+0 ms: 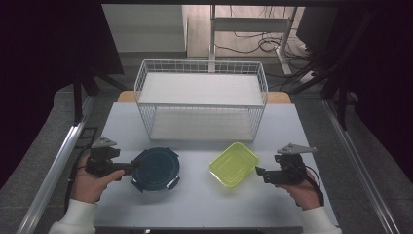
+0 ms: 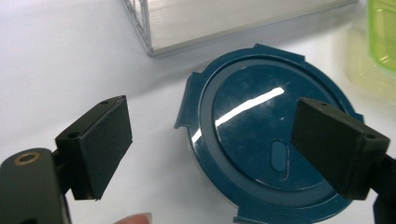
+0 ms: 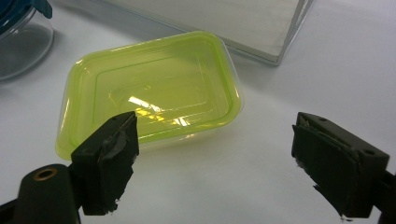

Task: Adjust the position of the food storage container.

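Both my sets of jaws stand wide apart, nothing between the pads.

Left gripper (image 1: 127, 168): at the left edge of the round dark-blue lidded container (image 1: 156, 168), jaws pointing at it across the tabletop (image 1: 195, 204). In the left gripper view (image 2: 210, 149) the container (image 2: 266, 149) lies ahead and partly between my jaws, one pad over its right side, the other out over bare tabletop on its left. Can't tell if either pad touches it. Lid on, clip tabs sticking out around the rim.

Right gripper (image 1: 260, 174): just beside the right end of the yellow-green rectangular container (image 1: 234, 163), jaws aimed at it, apart from it. In the right gripper view (image 3: 215, 158) this container (image 3: 149, 88) sits open side up ahead of the jaws, its near rim just behind my left pad; the other pad is over bare tabletop.

The two containers sit side by side at mid tabletop, near each other, not touching. White wire basket (image 1: 200, 66) stands behind them toward the far edge, near the yellow-green one's far corner.
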`<action>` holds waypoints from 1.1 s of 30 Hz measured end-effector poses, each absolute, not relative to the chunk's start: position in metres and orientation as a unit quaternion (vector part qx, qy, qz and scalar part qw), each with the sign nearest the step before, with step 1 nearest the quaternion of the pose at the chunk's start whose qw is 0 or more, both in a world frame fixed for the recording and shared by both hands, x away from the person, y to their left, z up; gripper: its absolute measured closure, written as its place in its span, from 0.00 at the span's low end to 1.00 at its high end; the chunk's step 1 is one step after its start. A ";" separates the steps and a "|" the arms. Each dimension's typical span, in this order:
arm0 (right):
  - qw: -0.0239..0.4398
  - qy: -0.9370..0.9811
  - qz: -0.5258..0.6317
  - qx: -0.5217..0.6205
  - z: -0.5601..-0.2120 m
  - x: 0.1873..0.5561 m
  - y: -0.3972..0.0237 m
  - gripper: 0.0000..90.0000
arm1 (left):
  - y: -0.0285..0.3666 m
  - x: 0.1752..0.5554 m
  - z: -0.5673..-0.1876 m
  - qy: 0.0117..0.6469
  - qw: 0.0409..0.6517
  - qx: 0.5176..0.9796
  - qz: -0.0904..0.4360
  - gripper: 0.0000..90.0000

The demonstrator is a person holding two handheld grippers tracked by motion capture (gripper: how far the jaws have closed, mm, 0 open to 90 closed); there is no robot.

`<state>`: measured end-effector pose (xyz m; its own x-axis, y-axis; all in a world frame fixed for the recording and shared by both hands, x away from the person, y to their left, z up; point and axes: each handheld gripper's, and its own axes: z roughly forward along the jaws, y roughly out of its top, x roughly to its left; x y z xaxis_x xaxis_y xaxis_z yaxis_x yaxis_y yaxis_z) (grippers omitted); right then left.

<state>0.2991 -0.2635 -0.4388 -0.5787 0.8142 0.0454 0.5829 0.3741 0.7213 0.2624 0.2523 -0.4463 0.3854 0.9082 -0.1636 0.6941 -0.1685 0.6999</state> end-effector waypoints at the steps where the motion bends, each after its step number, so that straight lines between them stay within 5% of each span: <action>1: 0.164 0.814 0.358 0.428 -0.438 0.300 -0.263 0.17 | 0.252 0.262 -0.447 0.535 0.360 0.750 0.148 0.14; 17: 0.158 0.817 0.352 0.428 -0.439 0.298 -0.253 0.17 | 0.253 0.257 -0.450 0.529 0.357 0.754 0.156 0.16; 33: 0.160 0.802 0.371 0.439 -0.430 0.298 -0.270 0.18 | 0.251 0.299 -0.437 0.536 0.336 0.763 0.133 0.48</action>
<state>0.2977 -0.2704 -0.4300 -0.5638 0.8230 0.0691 0.5853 0.3392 0.7365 0.2993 0.2511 -0.4374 0.3900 0.9073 -0.1574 0.7281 -0.1992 0.6559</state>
